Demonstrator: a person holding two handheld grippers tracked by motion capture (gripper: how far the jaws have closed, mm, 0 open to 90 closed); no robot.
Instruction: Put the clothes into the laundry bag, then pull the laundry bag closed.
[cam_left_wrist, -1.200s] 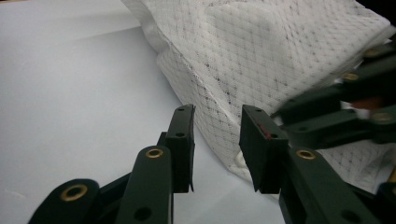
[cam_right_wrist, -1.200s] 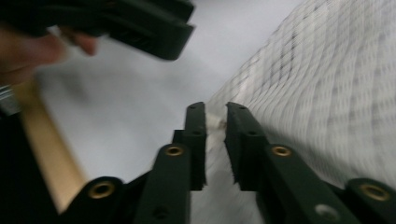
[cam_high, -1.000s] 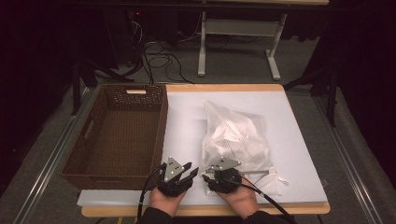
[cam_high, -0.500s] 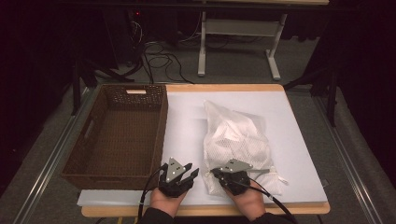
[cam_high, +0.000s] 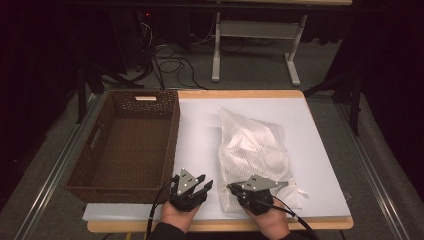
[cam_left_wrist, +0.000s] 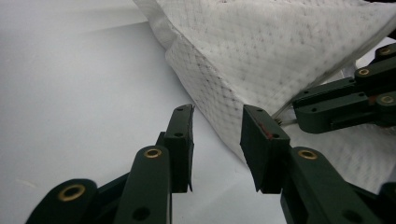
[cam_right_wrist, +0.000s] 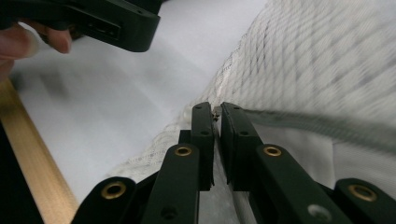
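Observation:
A white mesh bag (cam_high: 252, 150) stuffed with white material lies on the white board, right of centre. At the bag's near left corner my right gripper (cam_high: 233, 188) is shut on the bag's zipper edge (cam_right_wrist: 280, 119); in the right gripper view the jaws (cam_right_wrist: 217, 109) pinch a small metal piece there. My left gripper (cam_high: 204, 181) stands open just left of that corner. In the left gripper view its jaws (cam_left_wrist: 217, 119) are apart with the bag's corner (cam_left_wrist: 219, 88) right ahead, not touching. The right gripper (cam_left_wrist: 345, 100) shows at that view's right.
A brown wicker basket (cam_high: 172, 135), with nothing inside, stands left of the bag on the white board (cam_high: 200, 125). The table's wooden front edge (cam_high: 220, 226) runs just under the hands. Cables trail from both grippers over that edge.
My right gripper has shifted a little to the right and toward the front edge, holding the bag's corner. The left gripper has stayed put and open.

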